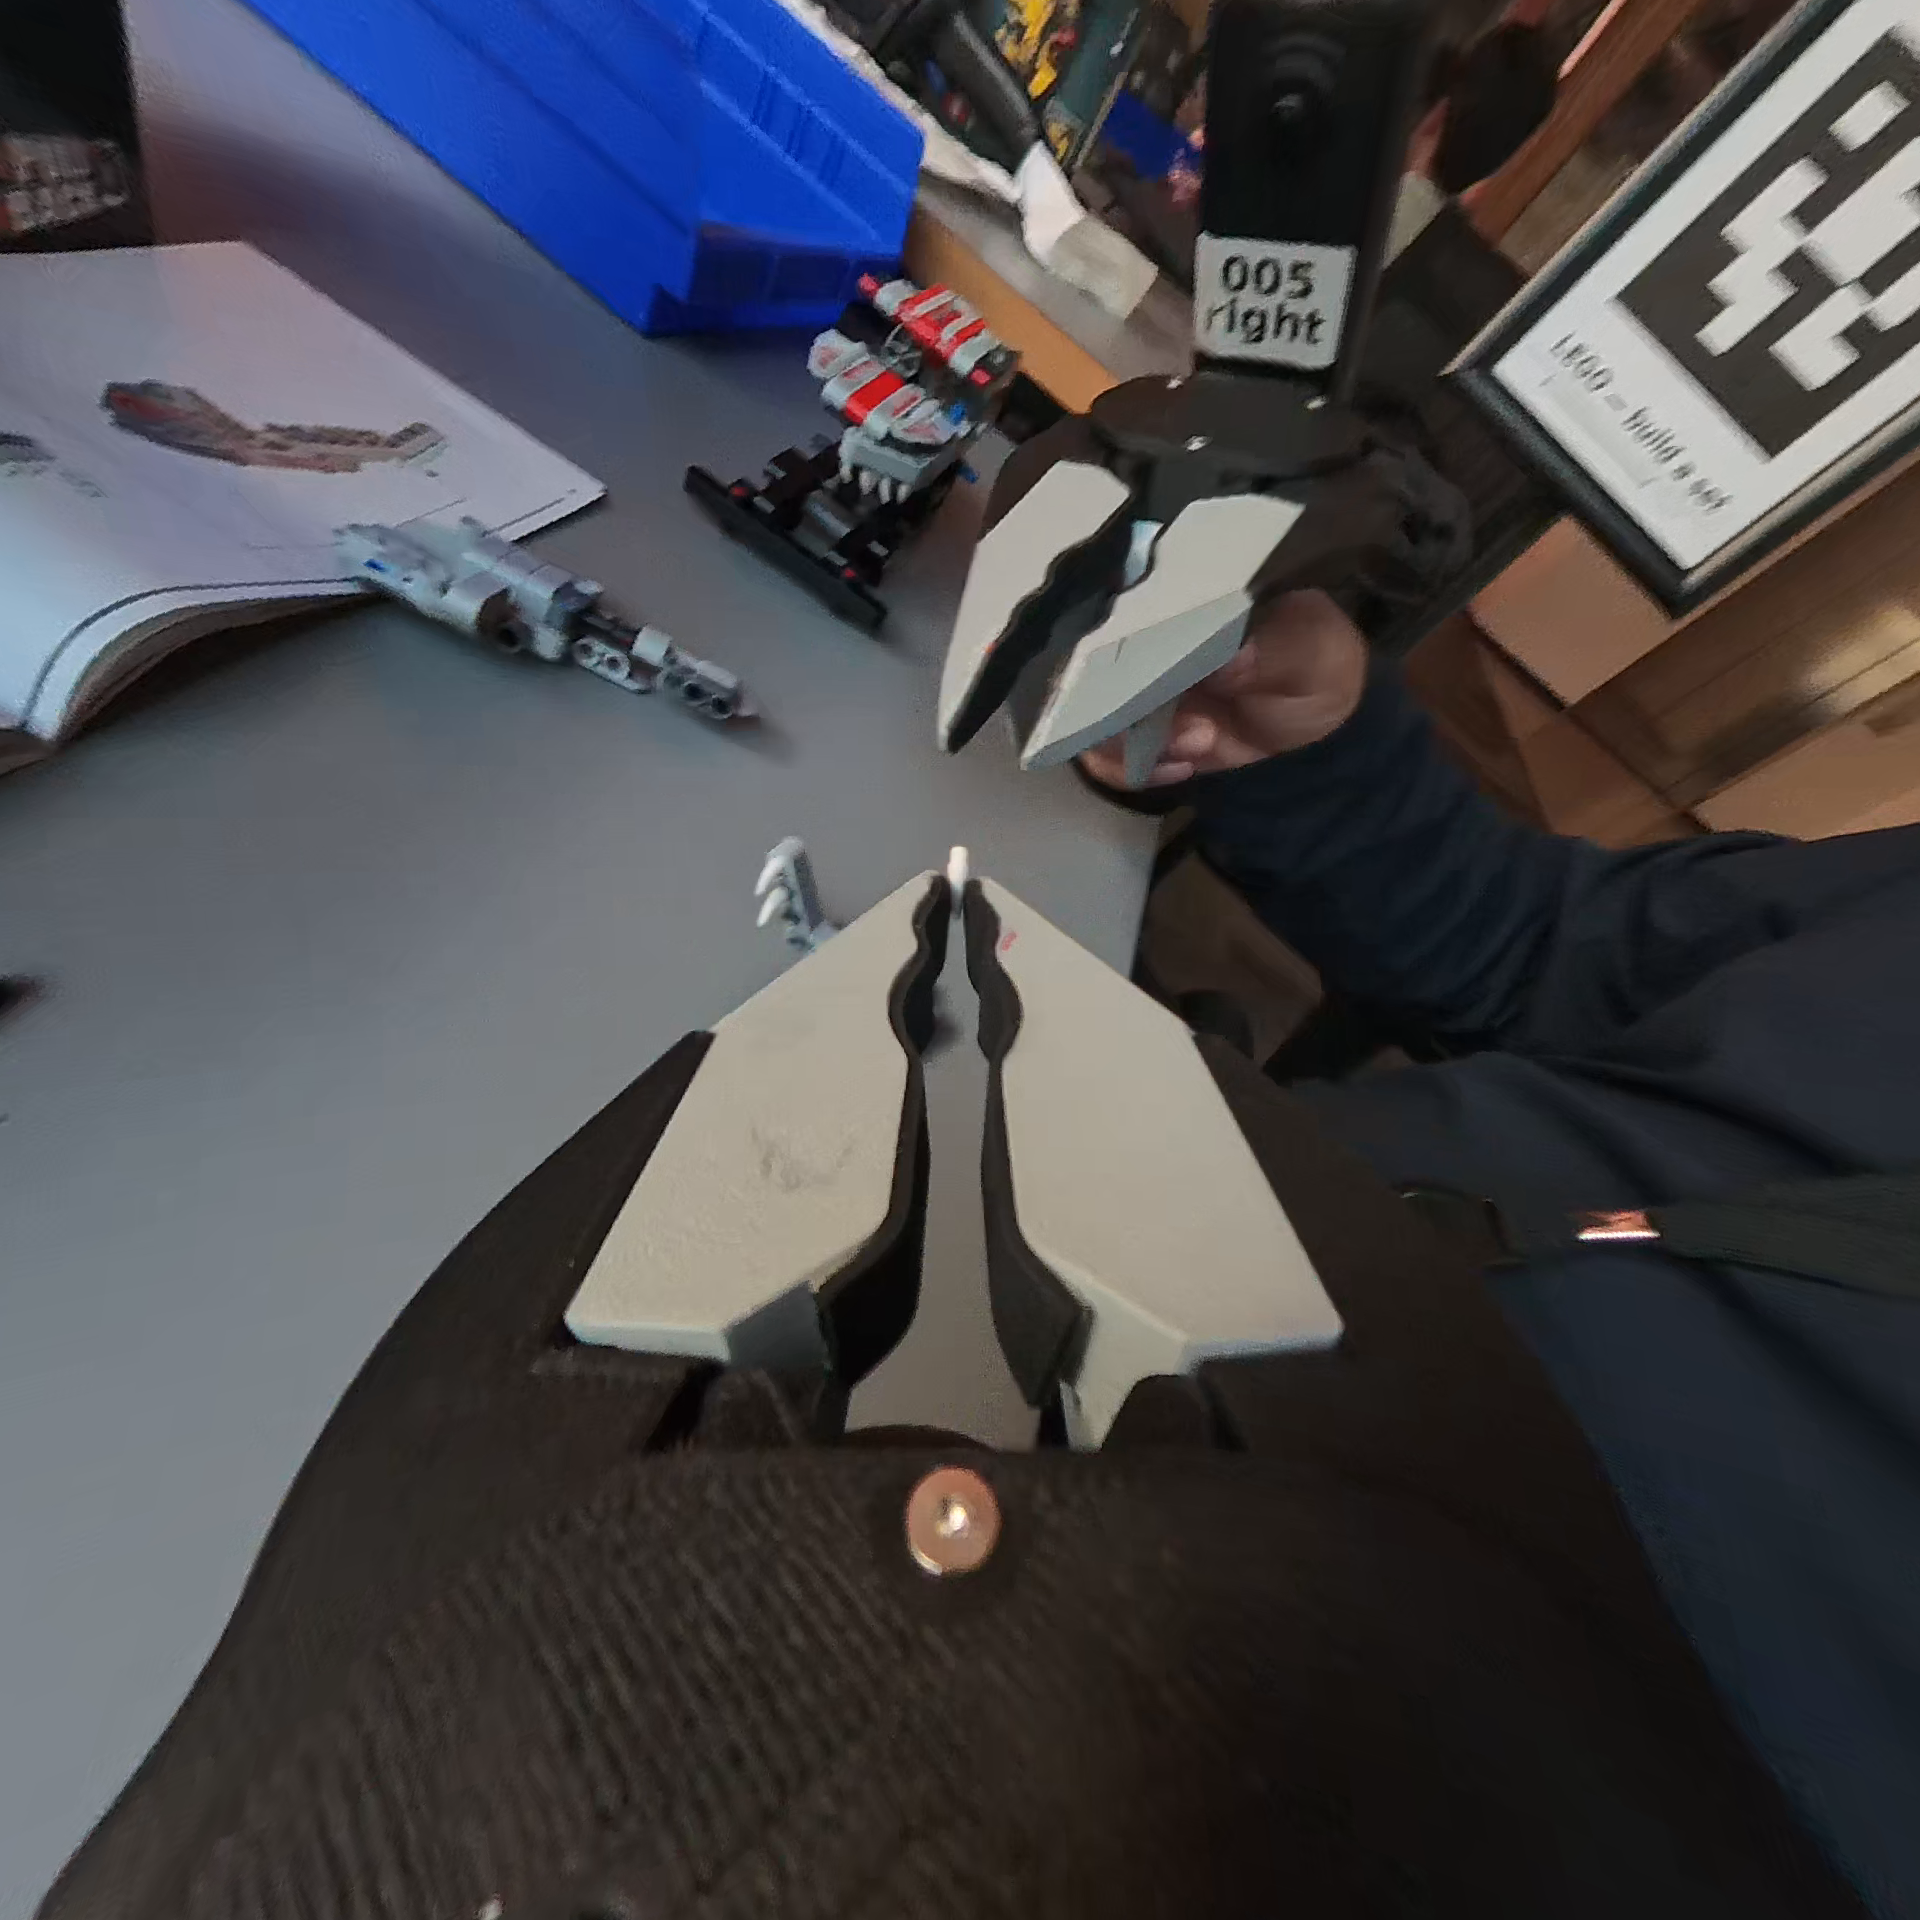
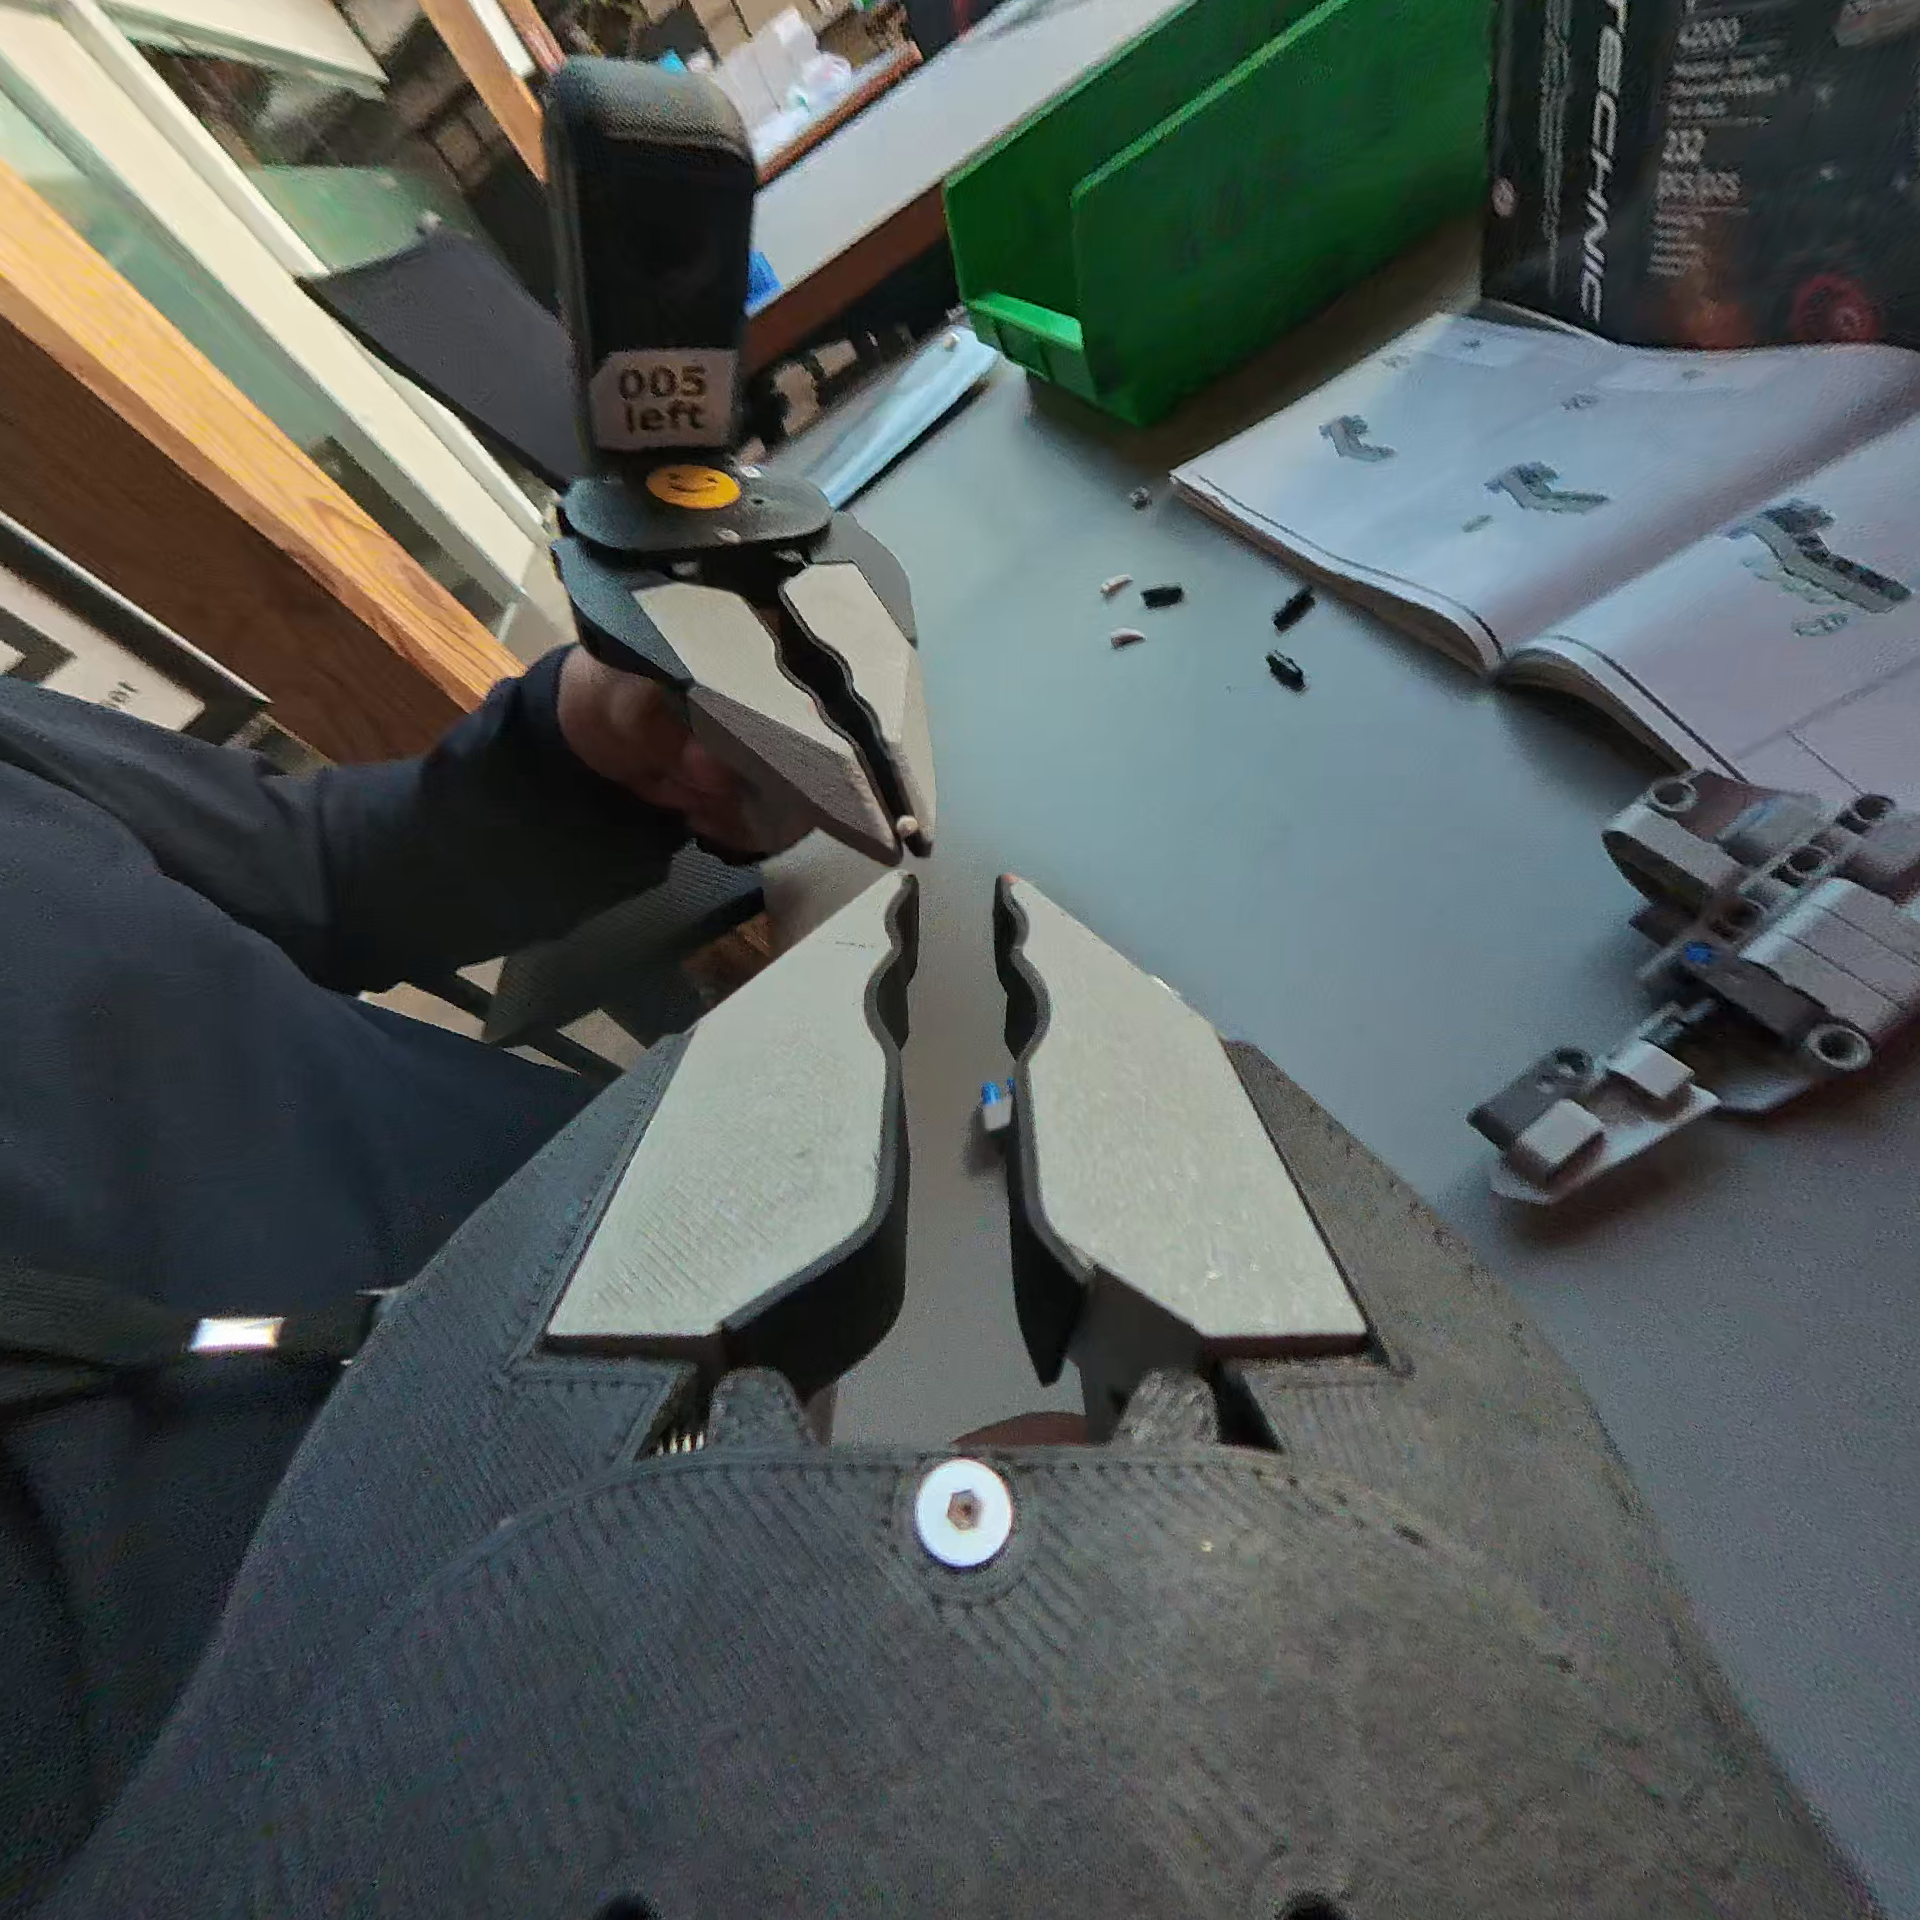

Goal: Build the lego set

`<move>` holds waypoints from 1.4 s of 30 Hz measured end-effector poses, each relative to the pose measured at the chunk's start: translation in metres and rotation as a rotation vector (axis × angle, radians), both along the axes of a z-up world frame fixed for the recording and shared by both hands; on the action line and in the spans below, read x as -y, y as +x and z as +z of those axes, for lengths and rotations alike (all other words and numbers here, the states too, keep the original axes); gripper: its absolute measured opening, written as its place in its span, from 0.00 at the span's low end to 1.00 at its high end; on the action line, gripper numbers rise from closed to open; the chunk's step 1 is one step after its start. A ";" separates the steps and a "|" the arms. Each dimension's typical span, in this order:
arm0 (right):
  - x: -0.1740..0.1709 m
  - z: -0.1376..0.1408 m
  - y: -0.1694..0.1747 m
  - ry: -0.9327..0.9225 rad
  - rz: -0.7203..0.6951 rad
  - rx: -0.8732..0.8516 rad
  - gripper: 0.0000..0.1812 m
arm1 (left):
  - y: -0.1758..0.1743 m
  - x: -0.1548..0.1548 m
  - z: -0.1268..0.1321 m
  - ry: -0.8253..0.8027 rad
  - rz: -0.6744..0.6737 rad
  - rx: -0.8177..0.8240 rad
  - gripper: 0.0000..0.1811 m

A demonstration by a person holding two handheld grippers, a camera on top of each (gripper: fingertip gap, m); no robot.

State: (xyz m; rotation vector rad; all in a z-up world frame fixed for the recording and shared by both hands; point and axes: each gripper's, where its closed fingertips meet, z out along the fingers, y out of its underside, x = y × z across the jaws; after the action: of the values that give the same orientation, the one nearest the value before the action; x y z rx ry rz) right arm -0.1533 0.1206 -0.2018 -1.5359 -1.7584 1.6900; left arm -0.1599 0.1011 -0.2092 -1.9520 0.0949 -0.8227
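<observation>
white lego tooth [image 1: 958, 864] pinched in left claw [image 1: 957, 896] tips above grey bench [image 1: 312, 1039]; right claw [image 2: 956, 894] apart, empty, nr left.

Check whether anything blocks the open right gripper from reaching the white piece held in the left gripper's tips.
Nothing visible does. The right gripper faces the left gripper across bare air, and the small white piece sticks out of its tips.
</observation>
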 end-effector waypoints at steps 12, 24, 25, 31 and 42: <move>-0.020 -0.072 -0.007 0.214 -0.106 0.250 0.13 | -0.008 0.003 -0.037 -0.110 -0.010 -0.073 0.00; -0.014 -0.078 -0.012 0.263 -0.081 0.271 0.08 | -0.023 0.013 -0.030 -0.084 0.043 0.007 0.00; -0.014 -0.077 -0.012 0.262 -0.077 0.267 0.07 | -0.023 0.013 -0.030 -0.088 0.041 0.013 0.00; -0.010 -0.051 -0.015 0.288 -0.041 0.081 0.03 | -0.024 0.013 -0.029 -0.084 0.041 0.036 0.00; -0.007 -0.008 -0.010 0.809 -0.018 -0.273 0.03 | -0.026 0.014 -0.025 -0.072 0.040 0.079 0.00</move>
State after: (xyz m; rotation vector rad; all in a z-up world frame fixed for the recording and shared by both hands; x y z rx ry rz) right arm -0.1634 0.1272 -0.2096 -0.9030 -1.9058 0.9080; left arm -0.1862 0.0872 -0.2345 -1.9797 -0.0217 -0.8865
